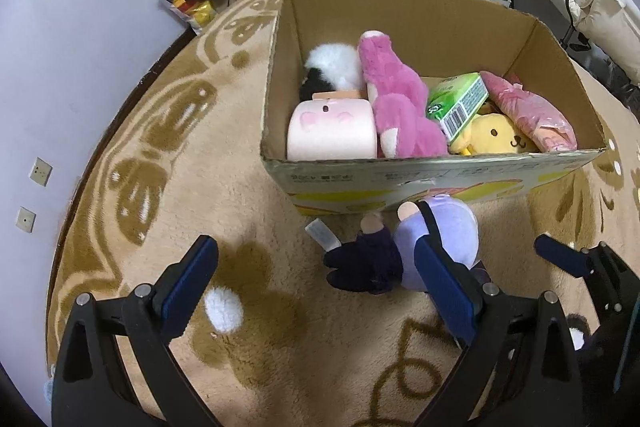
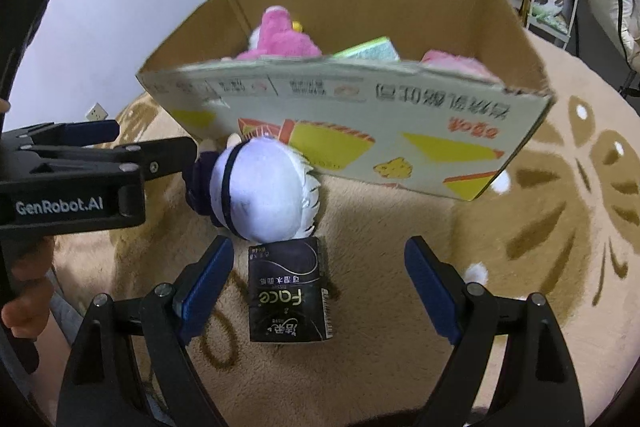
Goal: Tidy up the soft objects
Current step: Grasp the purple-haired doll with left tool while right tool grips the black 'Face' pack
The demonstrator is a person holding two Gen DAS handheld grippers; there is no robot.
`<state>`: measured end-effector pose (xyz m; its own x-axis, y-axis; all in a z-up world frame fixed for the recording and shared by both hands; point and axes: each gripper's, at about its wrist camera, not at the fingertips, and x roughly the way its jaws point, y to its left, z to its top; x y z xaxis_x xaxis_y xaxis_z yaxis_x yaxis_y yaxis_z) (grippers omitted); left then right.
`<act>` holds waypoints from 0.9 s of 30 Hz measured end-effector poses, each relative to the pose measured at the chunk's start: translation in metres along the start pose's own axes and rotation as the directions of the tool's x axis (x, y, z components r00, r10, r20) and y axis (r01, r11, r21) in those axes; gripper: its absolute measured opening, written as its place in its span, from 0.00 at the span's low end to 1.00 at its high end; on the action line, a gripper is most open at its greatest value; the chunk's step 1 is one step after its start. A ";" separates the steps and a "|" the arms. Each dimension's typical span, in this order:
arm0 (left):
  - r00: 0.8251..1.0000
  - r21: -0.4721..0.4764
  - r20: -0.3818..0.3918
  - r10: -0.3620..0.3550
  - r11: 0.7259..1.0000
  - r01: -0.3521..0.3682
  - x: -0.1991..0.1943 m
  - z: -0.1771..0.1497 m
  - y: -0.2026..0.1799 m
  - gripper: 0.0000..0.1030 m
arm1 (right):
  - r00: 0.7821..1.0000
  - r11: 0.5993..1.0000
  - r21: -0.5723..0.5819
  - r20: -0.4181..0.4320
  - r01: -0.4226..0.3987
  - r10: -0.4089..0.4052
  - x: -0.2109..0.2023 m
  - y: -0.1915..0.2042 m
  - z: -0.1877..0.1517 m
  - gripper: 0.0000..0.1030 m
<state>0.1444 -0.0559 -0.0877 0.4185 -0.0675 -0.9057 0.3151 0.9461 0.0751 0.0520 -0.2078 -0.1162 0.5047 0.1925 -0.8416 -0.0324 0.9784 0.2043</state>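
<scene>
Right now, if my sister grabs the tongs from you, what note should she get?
Left tongs: open, empty, low over the rug, right finger against the purple doll.
Right tongs: open, empty, either side of the black tissue pack.
Done: in the box are the pink plush, yellow plush, roll plush, panda, green pack and pink bag.
Left: doll and black pack lie on the rug in front of the box. Put both in.
</scene>
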 end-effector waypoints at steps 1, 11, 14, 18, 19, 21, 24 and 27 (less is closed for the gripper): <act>1.000 0.000 0.001 -0.006 1.000 0.006 0.000 0.001 -0.001 0.95 | 1.000 1.000 0.000 -0.008 -0.001 0.001 0.003 0.000 0.000 0.89; 0.996 0.017 -0.027 -0.081 0.997 0.081 0.009 0.002 -0.008 0.95 | 0.997 1.000 -0.006 -0.075 -0.010 0.010 0.028 0.003 -0.003 0.89; 0.994 0.030 -0.033 -0.107 0.994 0.108 0.011 0.002 -0.013 0.95 | 0.996 1.000 -0.003 -0.088 -0.007 0.007 0.033 0.002 -0.004 0.89; 0.992 0.036 -0.047 -0.120 0.992 0.122 0.016 0.003 -0.017 0.95 | 0.994 1.000 0.001 -0.105 -0.008 0.008 0.040 0.001 -0.004 0.89; 0.991 0.035 -0.051 -0.125 0.991 0.127 0.018 0.003 -0.018 0.95 | 0.994 1.000 0.001 -0.108 -0.010 0.010 0.042 0.001 -0.003 0.89; 0.989 0.034 -0.058 -0.135 0.990 0.137 0.020 0.003 -0.019 0.95 | 0.994 1.000 -0.003 -0.113 -0.010 0.010 0.046 0.000 -0.003 0.88; 0.984 0.031 -0.070 -0.161 0.986 0.164 0.024 0.003 -0.021 0.95 | 0.994 1.000 -0.007 -0.112 -0.008 0.008 0.047 0.001 -0.004 0.76; 0.982 0.033 -0.084 -0.172 0.984 0.175 0.029 0.003 -0.023 0.95 | 0.994 1.000 -0.012 -0.108 -0.016 0.015 0.046 0.003 -0.003 0.67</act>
<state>0.1520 -0.0806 -0.1140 0.2849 -0.2019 -0.9370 0.4114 0.9087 -0.0707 0.0727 -0.1963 -0.1556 0.4080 0.2141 -0.8875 -0.0513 0.9759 0.2119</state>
